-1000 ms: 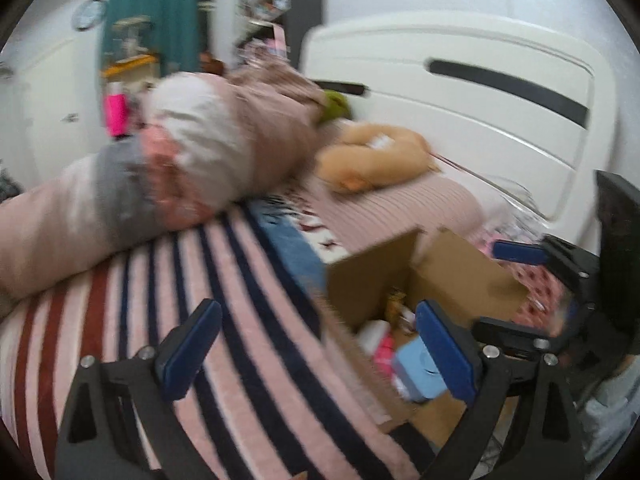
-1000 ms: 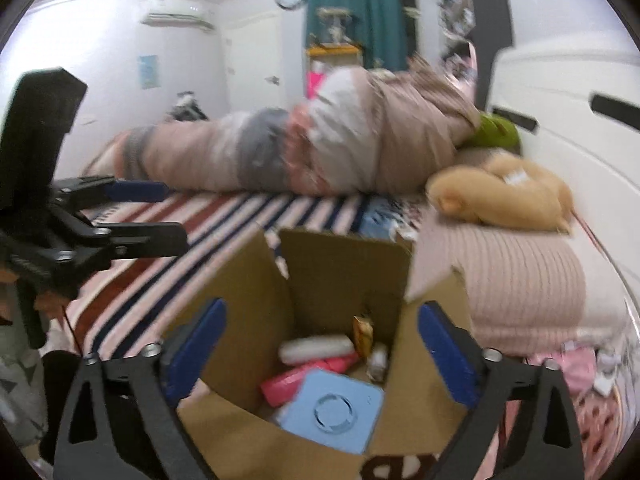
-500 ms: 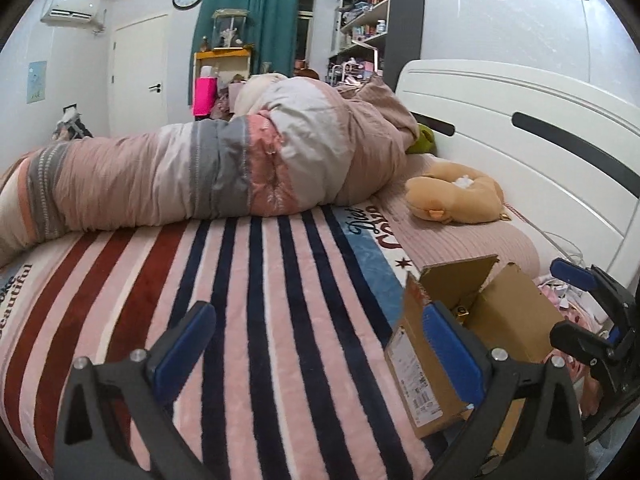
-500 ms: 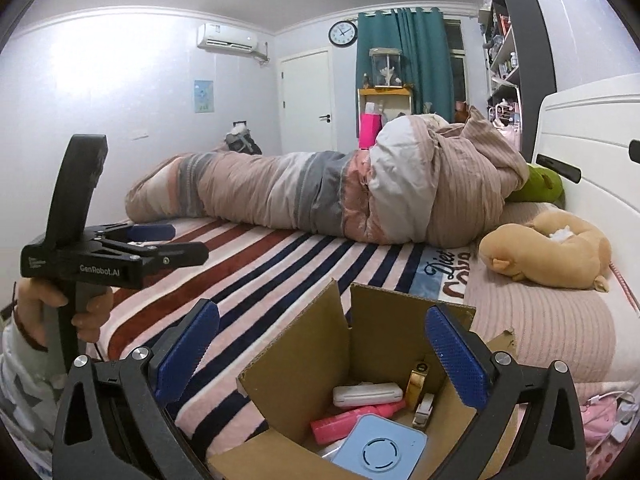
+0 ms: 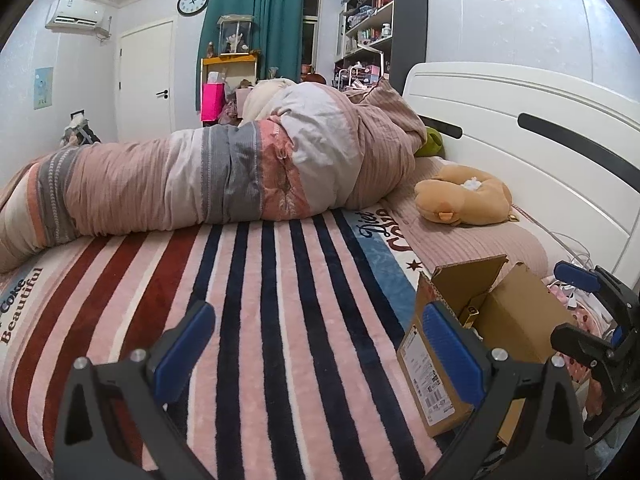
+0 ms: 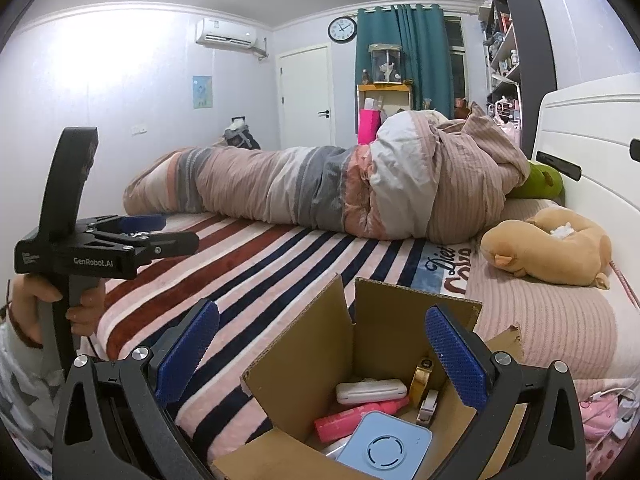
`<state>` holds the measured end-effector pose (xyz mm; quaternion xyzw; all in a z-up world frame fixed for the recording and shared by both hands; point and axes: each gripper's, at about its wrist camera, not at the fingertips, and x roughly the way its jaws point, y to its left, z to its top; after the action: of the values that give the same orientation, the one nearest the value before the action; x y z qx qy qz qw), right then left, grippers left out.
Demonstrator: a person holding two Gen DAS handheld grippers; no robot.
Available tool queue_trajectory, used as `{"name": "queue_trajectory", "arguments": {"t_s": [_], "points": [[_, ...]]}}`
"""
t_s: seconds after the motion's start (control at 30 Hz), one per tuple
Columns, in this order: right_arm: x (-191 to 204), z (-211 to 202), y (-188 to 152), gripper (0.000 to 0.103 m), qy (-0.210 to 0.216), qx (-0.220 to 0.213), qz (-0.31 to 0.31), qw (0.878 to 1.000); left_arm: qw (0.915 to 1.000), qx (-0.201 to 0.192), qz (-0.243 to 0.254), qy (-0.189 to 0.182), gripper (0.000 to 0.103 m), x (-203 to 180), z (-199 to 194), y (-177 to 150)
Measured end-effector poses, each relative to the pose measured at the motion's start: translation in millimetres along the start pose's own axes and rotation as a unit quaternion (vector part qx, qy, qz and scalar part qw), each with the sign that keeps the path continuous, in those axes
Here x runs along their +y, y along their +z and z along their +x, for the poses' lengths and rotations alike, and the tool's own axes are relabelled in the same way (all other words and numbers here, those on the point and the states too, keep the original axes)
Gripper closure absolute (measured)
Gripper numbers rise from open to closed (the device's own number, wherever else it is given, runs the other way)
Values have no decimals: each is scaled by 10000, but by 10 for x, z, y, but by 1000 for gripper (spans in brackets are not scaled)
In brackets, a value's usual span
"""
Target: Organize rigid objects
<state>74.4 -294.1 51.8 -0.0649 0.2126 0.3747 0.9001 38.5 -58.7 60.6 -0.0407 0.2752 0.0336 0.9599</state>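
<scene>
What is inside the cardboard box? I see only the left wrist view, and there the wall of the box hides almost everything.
Observer: The right wrist view looks into the cardboard box. A light blue square device lies nearest to the camera.
Operator: Is there anything else in it?
Observer: Yes. A pink marker-like item lies behind the device, and a flat white case lies behind that.
Operator: Does the right gripper hold something?
Observer: No. The right gripper is open and empty, and it points over the box.
</scene>
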Motion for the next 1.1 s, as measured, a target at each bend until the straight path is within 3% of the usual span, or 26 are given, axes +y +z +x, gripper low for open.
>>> {"name": "queue_trajectory", "arguments": {"t_s": [1.1], "points": [[61,51,-40,0,-24,35,107,9999,10000,-35,46,31,0,23,-6,-29]]}}
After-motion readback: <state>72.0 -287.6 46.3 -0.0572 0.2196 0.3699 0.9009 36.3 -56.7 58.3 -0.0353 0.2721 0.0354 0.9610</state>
